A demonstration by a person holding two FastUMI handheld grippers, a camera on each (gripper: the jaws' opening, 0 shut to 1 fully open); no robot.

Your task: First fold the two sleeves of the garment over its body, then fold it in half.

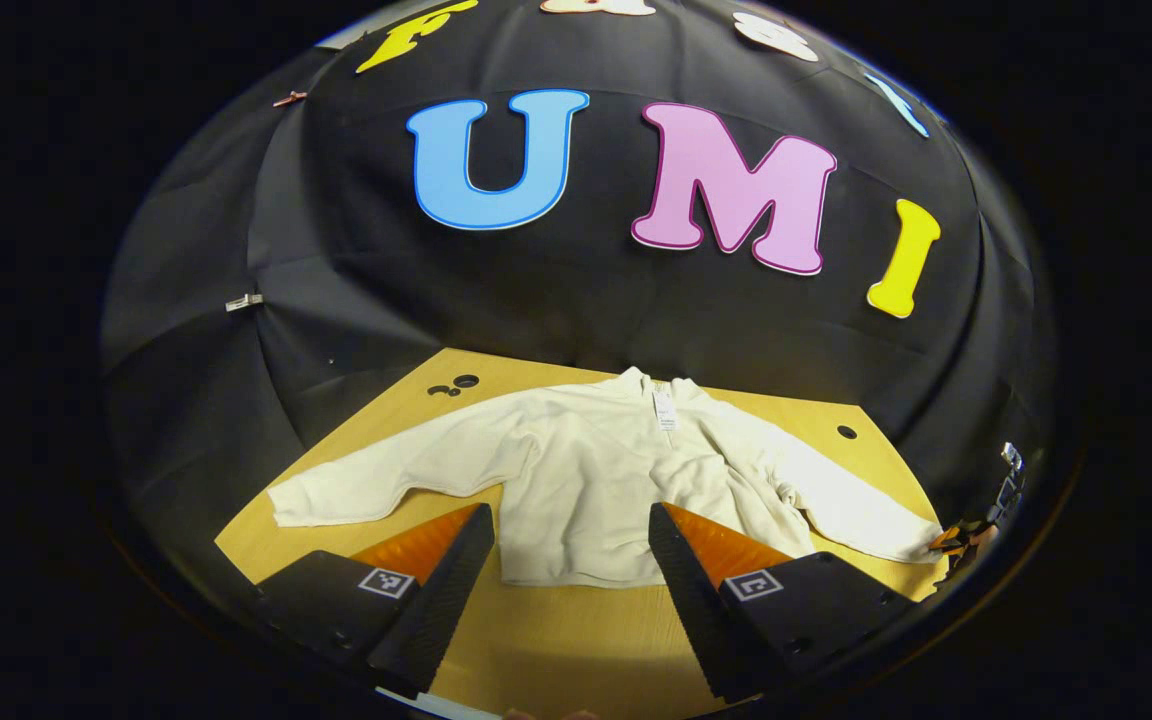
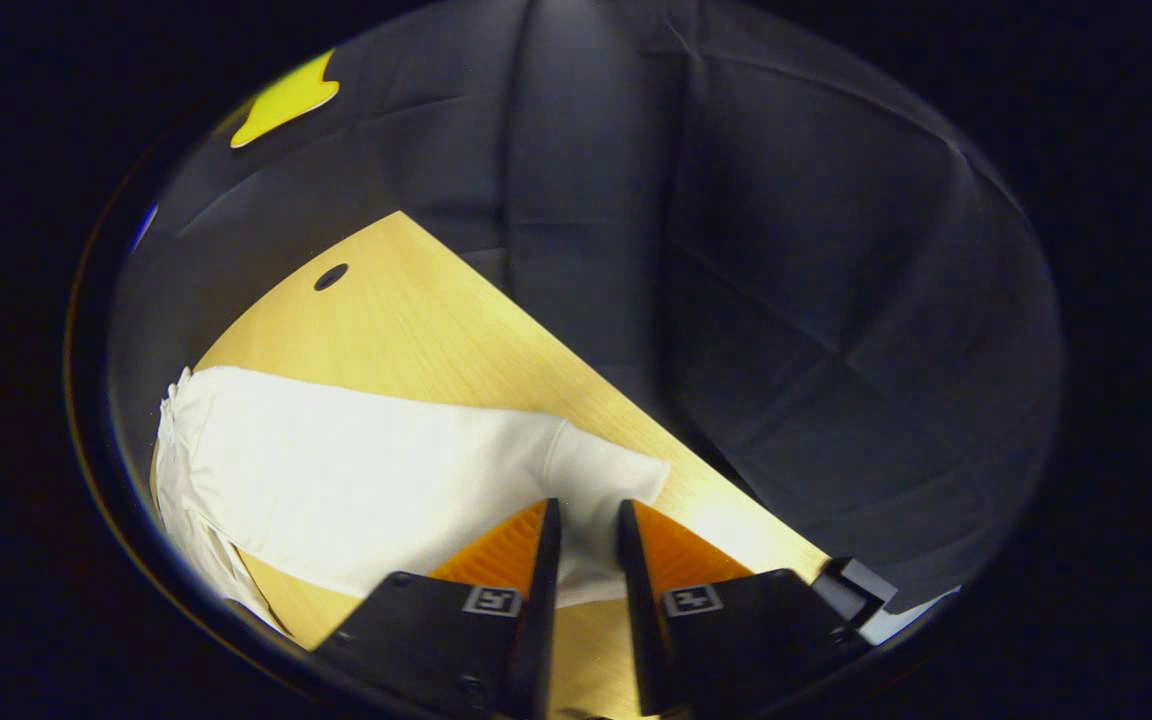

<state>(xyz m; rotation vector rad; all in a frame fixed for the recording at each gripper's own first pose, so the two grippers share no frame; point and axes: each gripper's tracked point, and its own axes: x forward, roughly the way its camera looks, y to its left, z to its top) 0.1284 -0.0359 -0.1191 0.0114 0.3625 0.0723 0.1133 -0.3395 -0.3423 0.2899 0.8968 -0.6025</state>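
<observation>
Cream long-sleeved fabric garment (image 1: 586, 480) lies flat on wooden table (image 1: 556, 640), sleeves unfolded. Right gripper (image 2: 588, 530) fingers nearly closed at right sleeve cuff (image 2: 596, 480); grip uncertain. Left gripper (image 1: 571, 545) wide open, empty. All folds remain.

Cream garment (image 1: 586, 480) spread flat on table (image 1: 576, 640), left gripper (image 1: 571, 535) open

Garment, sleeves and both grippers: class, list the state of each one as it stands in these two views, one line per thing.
garment: spread flat on the table, collar toward the far edge, not folded
left sleeve: stretched out to the side, not folded over the body
right sleeve: stretched out, cuff between the right gripper's fingers
left gripper: open, above the hem
right gripper: nearly closed around the cuff; contact cannot be told
</observation>
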